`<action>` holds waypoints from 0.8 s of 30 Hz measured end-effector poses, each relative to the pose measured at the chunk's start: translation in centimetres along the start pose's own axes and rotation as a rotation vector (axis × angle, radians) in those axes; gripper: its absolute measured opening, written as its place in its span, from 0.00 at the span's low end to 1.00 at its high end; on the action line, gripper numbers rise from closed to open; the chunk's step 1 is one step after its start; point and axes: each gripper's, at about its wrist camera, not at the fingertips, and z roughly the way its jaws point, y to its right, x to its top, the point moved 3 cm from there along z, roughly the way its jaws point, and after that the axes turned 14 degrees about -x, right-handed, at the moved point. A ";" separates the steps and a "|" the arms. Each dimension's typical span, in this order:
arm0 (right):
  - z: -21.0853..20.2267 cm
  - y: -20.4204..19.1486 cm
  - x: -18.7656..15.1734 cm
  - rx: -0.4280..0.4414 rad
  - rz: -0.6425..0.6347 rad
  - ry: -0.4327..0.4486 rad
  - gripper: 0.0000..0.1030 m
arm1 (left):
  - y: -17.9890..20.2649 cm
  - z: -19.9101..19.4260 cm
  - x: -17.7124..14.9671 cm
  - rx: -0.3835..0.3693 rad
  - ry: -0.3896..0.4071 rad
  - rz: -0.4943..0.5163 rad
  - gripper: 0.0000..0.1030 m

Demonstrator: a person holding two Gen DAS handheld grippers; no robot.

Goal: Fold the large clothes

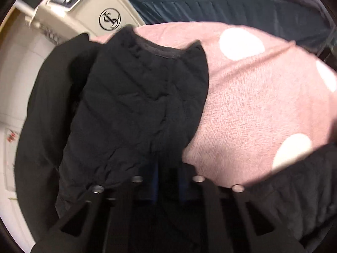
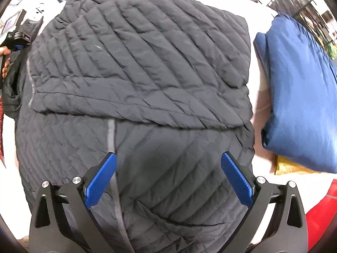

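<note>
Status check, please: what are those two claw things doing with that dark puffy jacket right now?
Left gripper shut on a sleeve, lifted. Right gripper open, jaws wide above the quilted jacket, one flap already folded over. Folded blue garment alongside, apart.

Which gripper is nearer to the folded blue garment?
Right. The right gripper hovers open over the jacket, beside the blue garment; the left gripper is at the jacket's far side.
</note>
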 end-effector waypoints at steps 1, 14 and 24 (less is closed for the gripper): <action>-0.4 -0.4 0.5 0.007 -0.009 0.012 0.95 | -0.6 -1.2 0.0 -0.050 0.019 -0.039 0.08; -4.0 -1.0 3.5 0.090 -0.021 0.104 0.95 | 11.1 -21.3 -8.8 -0.576 0.345 0.180 0.08; -1.8 3.6 2.8 0.084 0.092 0.047 0.95 | 25.1 -11.8 -20.7 -0.505 0.082 0.524 0.13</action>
